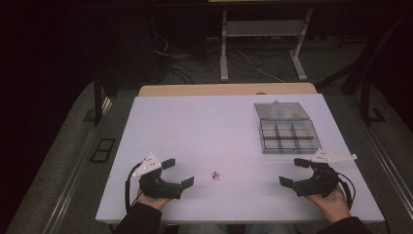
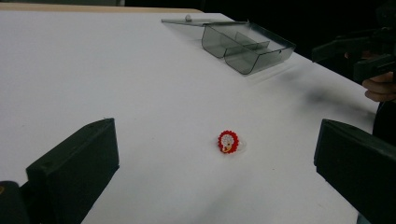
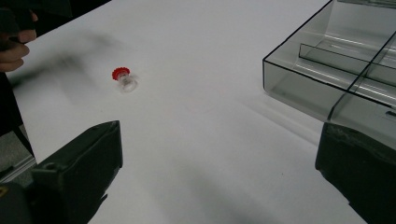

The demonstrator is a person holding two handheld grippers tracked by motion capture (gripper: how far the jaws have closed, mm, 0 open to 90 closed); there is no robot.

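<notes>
White surface, dark room behind. Ring lies bare at the near edge, between left gripper and right gripper — fingers of both spread wide, nothing held. Open box sits far right. Step: approach, pre-grasp. Next — one gripper must straddle the ring and close low.

One white table, two hand-held grippers, the left gripper and the right gripper, one small red-and-white beaded ring, and one clear plastic compartment box with one hinged lid, six compartments visible
</notes>
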